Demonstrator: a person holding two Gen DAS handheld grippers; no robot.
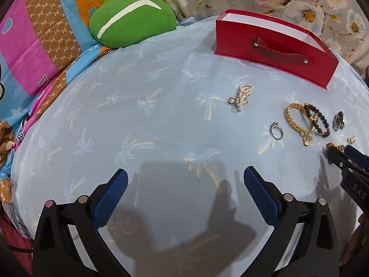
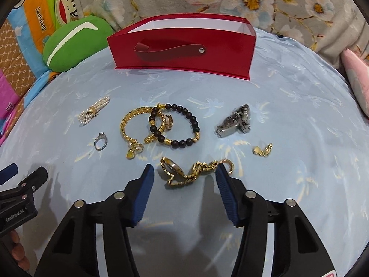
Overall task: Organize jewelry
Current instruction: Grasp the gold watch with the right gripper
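Note:
A red open box [image 2: 182, 48] with a strap handle stands at the back of the light blue cloth [image 2: 299, 115]. In front of it lie a pearl bracelet [image 2: 93, 112], a silver ring [image 2: 101, 135], a gold chain bracelet [image 2: 125, 120], a black bead bracelet [image 2: 192, 120], a silver watch [image 2: 235, 122] and a small gold charm [image 2: 263, 150]. My right gripper [image 2: 185, 166] is low over a gold watch [image 2: 171, 167], whose chain lies between the blue pads; the pads do not press it. My left gripper [image 1: 186, 172] stands wide open over bare cloth, left of the jewelry, with the ring [image 1: 275, 125] ahead to its right.
A green cushion [image 1: 131, 20] rests at the back left on a colourful patterned sheet [image 1: 34, 46]. Floral fabric [image 2: 253, 0] runs behind the box. A pink pillow [image 2: 357, 73] sits at the right edge. A person's hand [image 2: 18, 251] shows at the lower left.

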